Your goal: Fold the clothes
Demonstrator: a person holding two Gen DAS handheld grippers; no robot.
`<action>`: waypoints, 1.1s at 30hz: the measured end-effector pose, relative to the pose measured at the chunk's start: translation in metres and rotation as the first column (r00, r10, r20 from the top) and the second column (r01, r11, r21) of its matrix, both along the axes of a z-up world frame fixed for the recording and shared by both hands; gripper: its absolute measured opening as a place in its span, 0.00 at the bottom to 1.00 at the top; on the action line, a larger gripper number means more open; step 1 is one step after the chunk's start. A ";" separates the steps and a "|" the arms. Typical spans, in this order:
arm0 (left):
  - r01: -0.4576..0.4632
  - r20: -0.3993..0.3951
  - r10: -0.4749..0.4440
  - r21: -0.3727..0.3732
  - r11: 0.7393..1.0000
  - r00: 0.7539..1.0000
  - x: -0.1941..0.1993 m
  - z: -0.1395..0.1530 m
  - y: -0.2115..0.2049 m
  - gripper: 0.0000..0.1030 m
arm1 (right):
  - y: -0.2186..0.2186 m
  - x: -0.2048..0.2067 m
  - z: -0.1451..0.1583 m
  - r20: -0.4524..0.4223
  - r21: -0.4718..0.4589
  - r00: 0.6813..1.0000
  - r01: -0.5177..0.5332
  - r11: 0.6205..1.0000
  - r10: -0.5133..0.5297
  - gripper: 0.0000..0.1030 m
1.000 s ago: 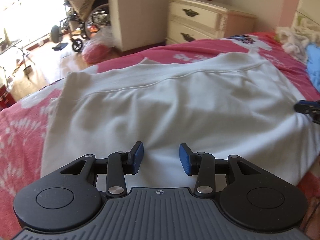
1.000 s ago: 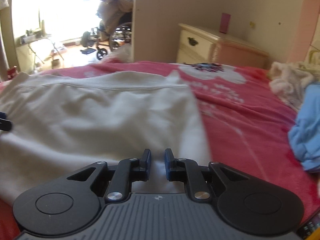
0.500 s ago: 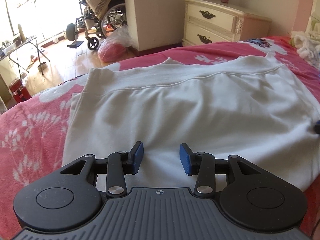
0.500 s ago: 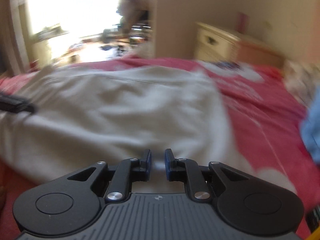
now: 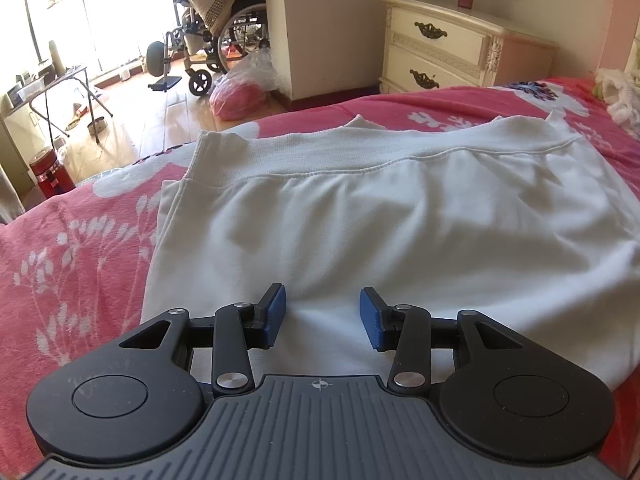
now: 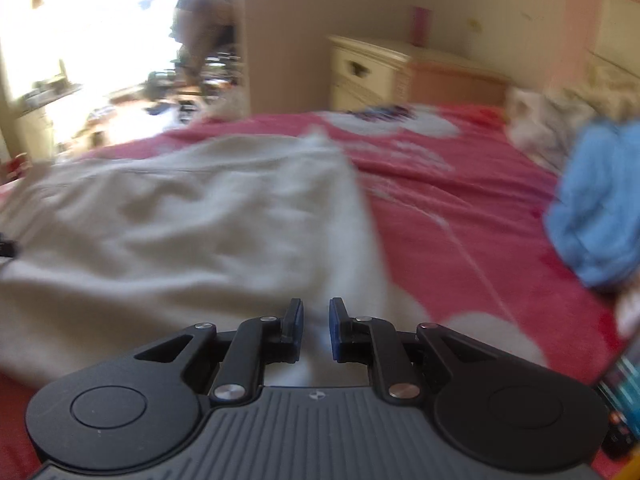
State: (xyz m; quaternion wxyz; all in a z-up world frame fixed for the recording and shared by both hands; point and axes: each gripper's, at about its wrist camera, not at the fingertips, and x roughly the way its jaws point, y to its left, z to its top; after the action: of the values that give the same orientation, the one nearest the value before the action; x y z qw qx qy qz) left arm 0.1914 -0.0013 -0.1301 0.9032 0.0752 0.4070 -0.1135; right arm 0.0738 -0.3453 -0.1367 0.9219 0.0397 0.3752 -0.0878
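A white sweatshirt (image 5: 400,220) lies spread flat on the pink flowered bed cover (image 5: 72,248), ribbed hem at the far side. My left gripper (image 5: 322,314) hovers over the sweatshirt's near edge toward its left side, open, its blue pads well apart with flat cloth below them. In the blurred right wrist view the same sweatshirt (image 6: 180,216) fills the left half. My right gripper (image 6: 316,328) is at its near right edge, nearly closed, with a ridge of white cloth pinched between the pads.
A blue garment (image 6: 596,208) and a pale fluffy one (image 6: 536,120) are heaped on the bed at the right. Beyond the bed stand a cream nightstand (image 5: 444,48), a wheelchair (image 5: 216,40) and a red plastic bag (image 5: 240,96) on the wooden floor.
The left wrist view has swung left, showing more floor, and the right gripper has left its right edge. The right gripper has shifted sideways with the cloth edge, bringing the blue garment further into view.
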 end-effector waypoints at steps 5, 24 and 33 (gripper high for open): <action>-0.011 -0.001 0.011 -0.003 1.000 1.000 0.000 0.000 0.001 0.42 | -0.030 -0.010 0.010 -0.002 0.006 0.989 0.149 0.989 -0.149 0.14; -0.021 0.001 0.021 -0.011 1.000 1.000 0.001 0.001 0.008 0.43 | 0.093 -0.004 -0.002 -0.025 0.097 0.898 -0.434 0.896 0.438 0.14; -0.033 0.003 0.033 -0.019 0.999 0.999 0.000 0.003 0.010 0.43 | -0.006 -0.035 0.012 -0.080 -0.031 0.994 -0.074 0.997 0.071 0.14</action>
State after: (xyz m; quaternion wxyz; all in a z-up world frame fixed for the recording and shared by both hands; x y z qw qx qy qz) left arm 0.1916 0.0084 -0.1271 0.9063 0.0602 0.4056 -0.1023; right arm 0.0392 -0.3518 -0.1245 0.9094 0.0071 0.4111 -0.0622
